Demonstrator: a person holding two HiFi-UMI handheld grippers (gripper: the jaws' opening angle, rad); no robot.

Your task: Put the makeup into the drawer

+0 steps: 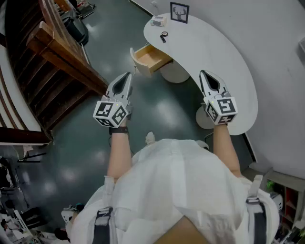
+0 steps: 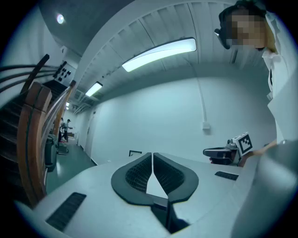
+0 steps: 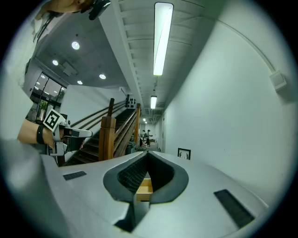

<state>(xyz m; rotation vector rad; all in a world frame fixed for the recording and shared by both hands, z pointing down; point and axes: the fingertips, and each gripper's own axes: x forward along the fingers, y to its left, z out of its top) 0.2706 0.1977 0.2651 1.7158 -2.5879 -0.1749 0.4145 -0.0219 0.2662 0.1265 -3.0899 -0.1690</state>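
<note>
The makeup lies on the far end of the white curved table (image 1: 214, 52): a small round compact (image 1: 164, 34) and a dark stick (image 1: 162, 39) beside it. A wooden drawer (image 1: 150, 58) stands pulled open under the table's left edge, and a sliver of it shows behind the jaws in the right gripper view (image 3: 143, 187). My left gripper (image 1: 127, 75) (image 2: 152, 154) hangs level in the air short of the drawer, shut and empty. My right gripper (image 1: 203, 73) (image 3: 148, 152) is over the table's near edge, also shut with nothing in it.
A small box (image 1: 158, 21) and a framed picture (image 1: 179, 12) stand at the table's far end. A wooden staircase (image 1: 57, 62) runs along the left, with a dark chair (image 1: 76, 26) beyond it. The table's round pedestals (image 1: 174, 72) stand on the dark floor.
</note>
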